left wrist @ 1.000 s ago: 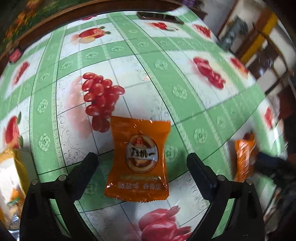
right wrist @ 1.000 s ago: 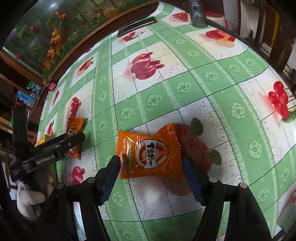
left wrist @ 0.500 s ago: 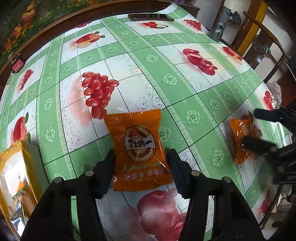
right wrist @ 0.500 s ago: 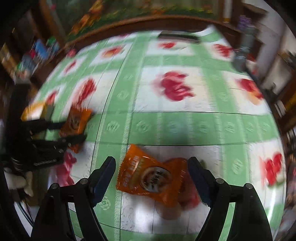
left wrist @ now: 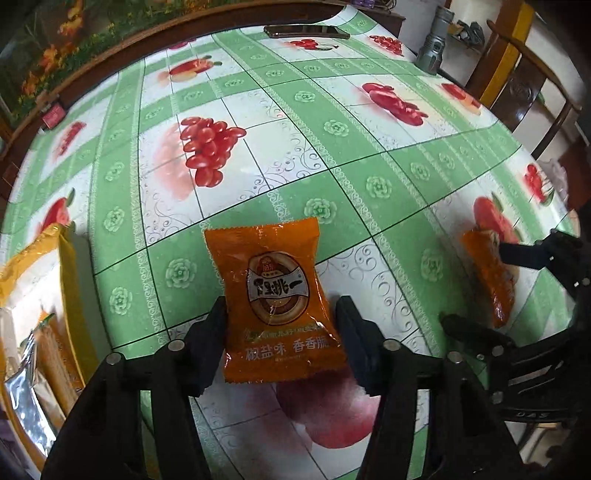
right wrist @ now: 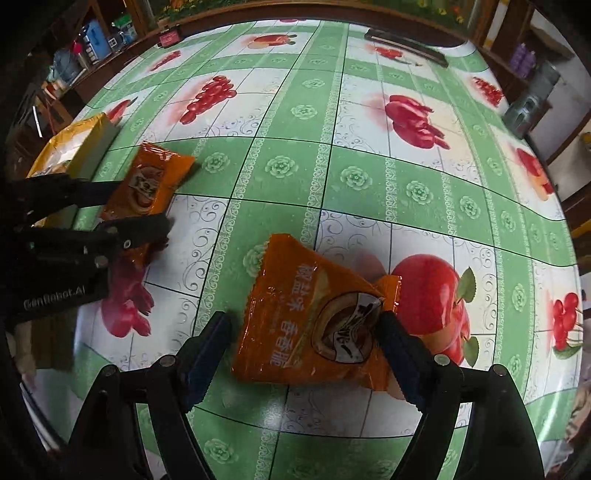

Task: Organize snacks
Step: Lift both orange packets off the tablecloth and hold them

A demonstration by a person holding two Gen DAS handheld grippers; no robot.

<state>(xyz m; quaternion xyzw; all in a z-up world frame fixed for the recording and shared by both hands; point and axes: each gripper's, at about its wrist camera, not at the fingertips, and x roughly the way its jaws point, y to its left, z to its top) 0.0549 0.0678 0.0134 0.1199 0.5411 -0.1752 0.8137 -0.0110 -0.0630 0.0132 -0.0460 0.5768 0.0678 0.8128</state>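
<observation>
An orange snack packet [left wrist: 273, 288] sits between the fingers of my left gripper [left wrist: 280, 306]. Both pads lie against its sides, though the jaws are easing open a little. The right wrist view shows that packet [right wrist: 155, 177] in the left gripper [right wrist: 142, 203], raised slightly off the green fruit-print tablecloth [right wrist: 332, 177]. A second orange packet [right wrist: 295, 288] lies askew and crumpled on the cloth between the wide jaws of my right gripper [right wrist: 304, 317]. Its right pad touches the crumpled corner and its left pad stands clear. From the left wrist, this packet [left wrist: 491, 273] and the right gripper [left wrist: 476, 284] appear at the far right.
An open yellow bag [left wrist: 55, 258] holding more snacks stands at the table's left edge, also visible as the yellow bag [right wrist: 74, 140] behind the left gripper. A dark phone [left wrist: 306, 32] and a grey flashlight [left wrist: 434, 51] lie at the far side. A wooden chair [left wrist: 517, 74] stands beyond the right edge.
My left gripper has closed from wide open onto its packet. The right gripper has rolled and opened wider, and its packet now lies skewed between the jaws.
</observation>
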